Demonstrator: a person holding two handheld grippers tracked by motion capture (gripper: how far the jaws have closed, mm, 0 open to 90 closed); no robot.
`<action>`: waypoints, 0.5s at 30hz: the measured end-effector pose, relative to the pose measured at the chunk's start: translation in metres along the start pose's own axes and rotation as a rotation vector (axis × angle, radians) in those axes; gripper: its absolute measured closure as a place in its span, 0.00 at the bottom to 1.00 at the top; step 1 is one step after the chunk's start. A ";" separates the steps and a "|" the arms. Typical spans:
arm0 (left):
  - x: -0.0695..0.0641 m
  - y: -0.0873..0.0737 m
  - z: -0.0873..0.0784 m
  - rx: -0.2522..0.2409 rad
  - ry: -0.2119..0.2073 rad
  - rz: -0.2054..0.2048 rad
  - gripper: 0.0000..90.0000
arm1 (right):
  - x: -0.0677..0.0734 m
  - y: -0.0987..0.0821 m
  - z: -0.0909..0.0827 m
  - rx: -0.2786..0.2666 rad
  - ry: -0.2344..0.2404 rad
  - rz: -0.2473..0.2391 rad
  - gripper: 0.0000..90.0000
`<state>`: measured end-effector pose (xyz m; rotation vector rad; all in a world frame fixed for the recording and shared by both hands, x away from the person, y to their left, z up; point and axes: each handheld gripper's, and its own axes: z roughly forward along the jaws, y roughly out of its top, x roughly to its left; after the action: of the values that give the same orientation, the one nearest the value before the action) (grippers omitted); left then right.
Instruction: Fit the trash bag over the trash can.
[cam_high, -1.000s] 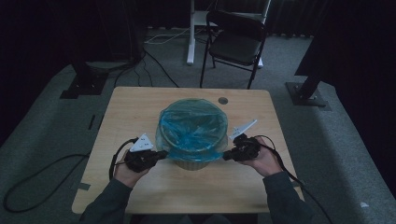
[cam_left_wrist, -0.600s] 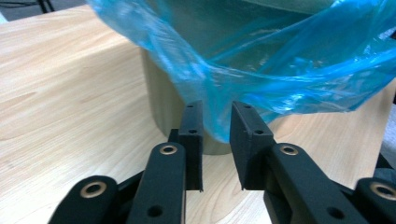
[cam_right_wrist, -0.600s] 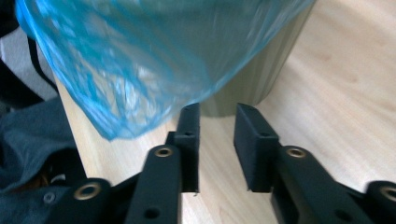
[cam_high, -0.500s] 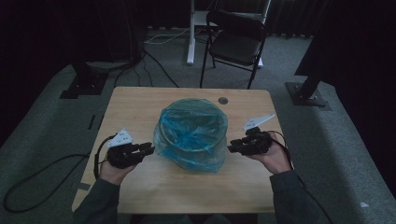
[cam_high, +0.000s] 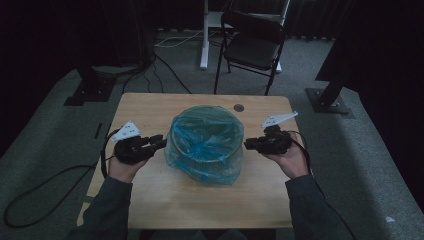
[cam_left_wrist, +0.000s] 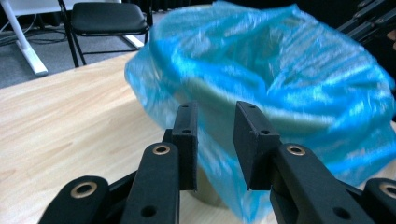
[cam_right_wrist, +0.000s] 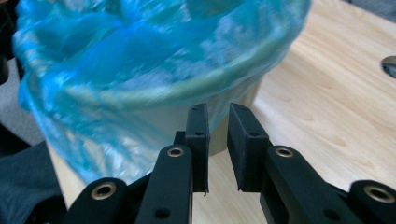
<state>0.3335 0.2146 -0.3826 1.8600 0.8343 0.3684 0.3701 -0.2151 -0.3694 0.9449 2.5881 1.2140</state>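
Left gripper (cam_high: 159, 142) fingers have just been opening, nothing between them. Right gripper (cam_high: 248, 145) fingers just narrowed to a slim gap, empty. Both flank the blue-bagged bin (cam_high: 205, 142) on the worktop (cam_high: 150, 107).

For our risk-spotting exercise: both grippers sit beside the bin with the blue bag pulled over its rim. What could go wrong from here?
1. The blue bag hangs loose over the bin's rim; with the left gripper and right gripper both open and off it, it may slip back in.
2. Closing on the thin film could tear it.
3. A sideways nudge might shift the light bin on the table.
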 end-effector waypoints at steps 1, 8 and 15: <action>0.000 0.004 0.003 0.000 0.000 -0.002 0.78 | -0.001 0.001 0.000 -0.004 -0.005 0.005 0.87; 0.001 0.019 0.021 0.015 -0.006 0.003 0.75 | -0.012 0.011 -0.001 -0.091 -0.049 0.057 0.81; 0.009 0.024 0.035 0.023 0.006 -0.024 0.74 | -0.015 0.021 0.001 -0.139 -0.063 0.068 0.76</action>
<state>0.3693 0.1911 -0.3776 1.8692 0.8669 0.3510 0.3927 -0.2128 -0.3567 1.0327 2.4065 1.3385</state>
